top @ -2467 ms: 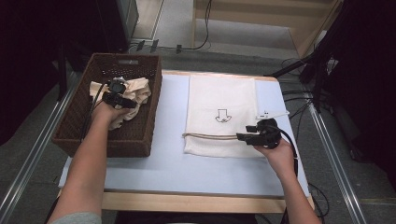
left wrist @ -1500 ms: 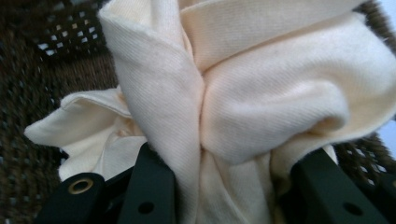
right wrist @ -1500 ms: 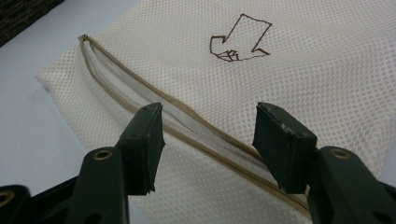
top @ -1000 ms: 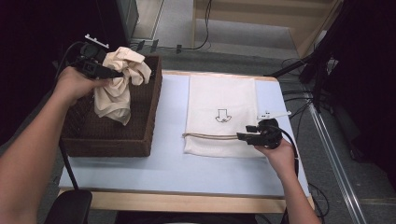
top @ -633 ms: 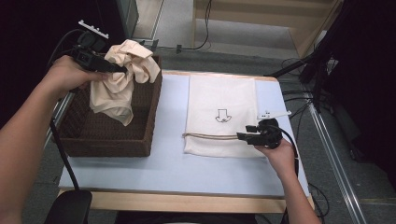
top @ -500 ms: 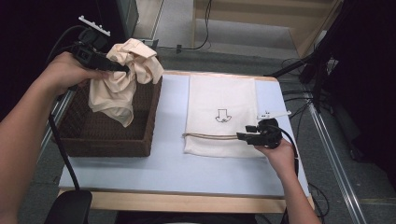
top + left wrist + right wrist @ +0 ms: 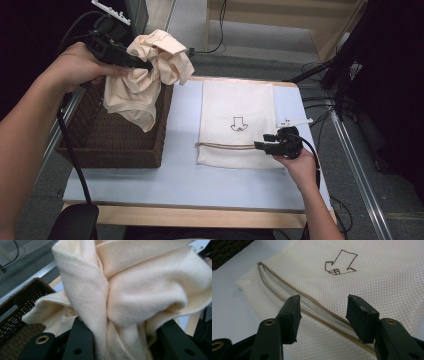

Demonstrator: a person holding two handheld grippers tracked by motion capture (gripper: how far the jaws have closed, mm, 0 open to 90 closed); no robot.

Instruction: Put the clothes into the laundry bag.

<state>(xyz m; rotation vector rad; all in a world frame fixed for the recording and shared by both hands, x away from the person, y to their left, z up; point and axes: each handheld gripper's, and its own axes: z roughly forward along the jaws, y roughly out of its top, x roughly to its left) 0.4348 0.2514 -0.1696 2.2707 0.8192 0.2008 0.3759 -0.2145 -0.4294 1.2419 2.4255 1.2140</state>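
My left gripper [image 7: 144,65] is raised above the brown wicker basket [image 7: 115,155] and shut on a crumpled cream cloth [image 7: 145,90], which hangs down into the basket. In the left gripper view the cloth [image 7: 140,290] bulges between the jaws of that gripper [image 7: 126,326]. A white mesh bag [image 7: 235,100] with a drawn arrow [image 7: 237,124] lies flat on the table. My right gripper [image 7: 260,146] rests low at the bag's zipper [image 7: 225,146]. Its jaws [image 7: 323,307] stand open astride the zipper [image 7: 284,282] and have just been closing a little, without pressing it.
The pale blue table [image 7: 175,185] has bare room in front of the basket and the bag. The left gripper's cable [image 7: 70,145] hangs down past the basket's left side. A black chair part [image 7: 75,220] sits at the near left corner.
The left gripper has lifted the cream cloth out of the basket, higher and a little to the right. The right hand has stayed on the bag.
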